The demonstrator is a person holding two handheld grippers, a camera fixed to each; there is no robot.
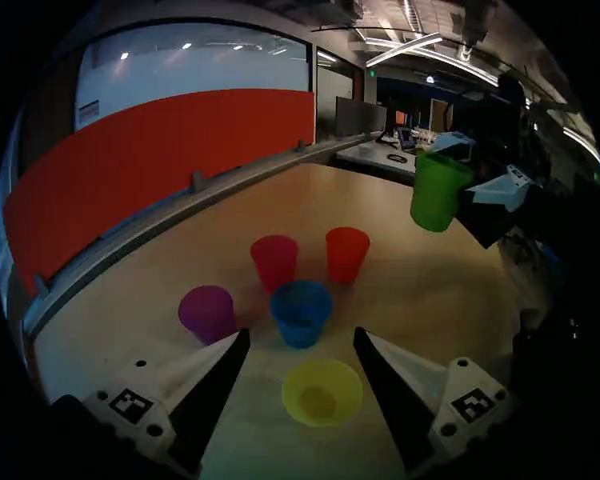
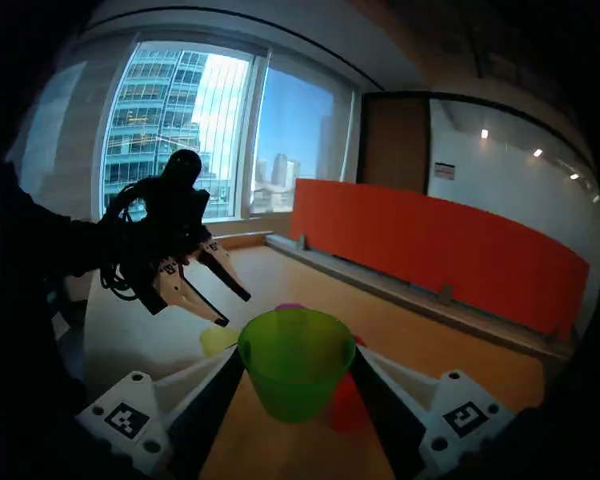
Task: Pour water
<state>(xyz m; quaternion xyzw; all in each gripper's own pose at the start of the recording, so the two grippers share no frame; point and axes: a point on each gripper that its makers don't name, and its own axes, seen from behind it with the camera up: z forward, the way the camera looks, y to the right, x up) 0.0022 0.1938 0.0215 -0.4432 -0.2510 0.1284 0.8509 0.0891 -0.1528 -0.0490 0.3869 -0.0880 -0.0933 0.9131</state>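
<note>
Gripping a green cup, the right gripper held it upright, clear of the table.
Its fingers pressed the cup's two sides. The left gripper stood wide open and empty — a yellow cup sat untouched at 6 o'clock between its fingers. Beyond stood a blue cup, a purple cup at its 9 o'clock, and a pink cup and a red cup toward 12. In the left gripper view the green cup hung at 2 o'clock — translucent, its contents impossible to tell.

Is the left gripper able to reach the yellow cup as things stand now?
Probably yes: the left gripper is open and the yellow cup stands upright between its two fingers, with nothing lying in the way.
</note>
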